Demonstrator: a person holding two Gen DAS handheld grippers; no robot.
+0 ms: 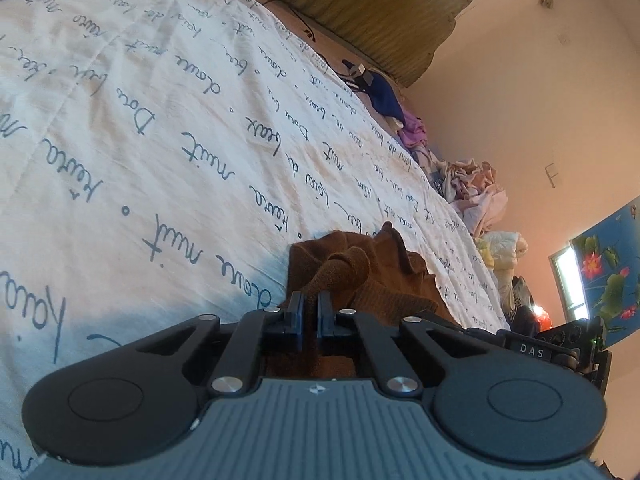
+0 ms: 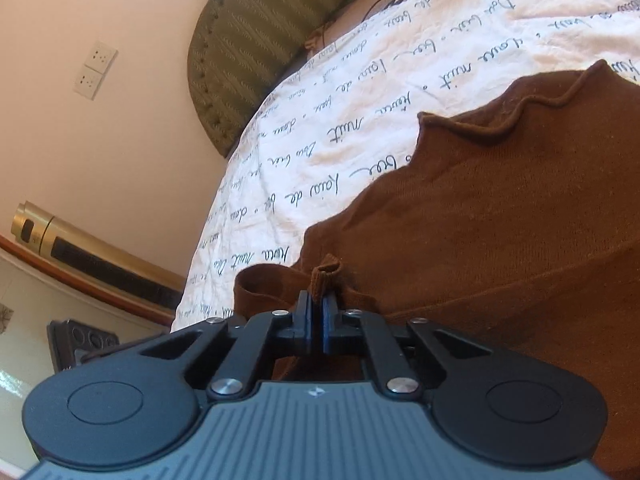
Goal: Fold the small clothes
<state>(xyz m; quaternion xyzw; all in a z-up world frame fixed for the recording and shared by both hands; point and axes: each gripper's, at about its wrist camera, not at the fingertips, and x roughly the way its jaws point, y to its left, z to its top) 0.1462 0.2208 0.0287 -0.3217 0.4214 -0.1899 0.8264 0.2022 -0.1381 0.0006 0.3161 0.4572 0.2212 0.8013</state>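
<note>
A small brown knit garment (image 2: 500,216) lies on a white bedspread (image 2: 380,80) printed with blue handwriting. My right gripper (image 2: 318,300) is shut on a pinched fold at the garment's near edge, and a tuft of brown cloth sticks up between its pads. In the left wrist view the same brown garment (image 1: 372,268) lies bunched on the bedspread (image 1: 160,120). My left gripper (image 1: 311,300) is shut on a rolled end of it, which rises from between the fingertips. The other gripper (image 1: 560,344) shows at the right edge of that view.
A green padded headboard (image 1: 360,4) stands at the bed's far end. A pile of mixed clothes (image 1: 472,192) runs along the bed's far edge by the wall. A gold heater (image 2: 80,248) and wall sockets (image 2: 94,70) are beside the bed.
</note>
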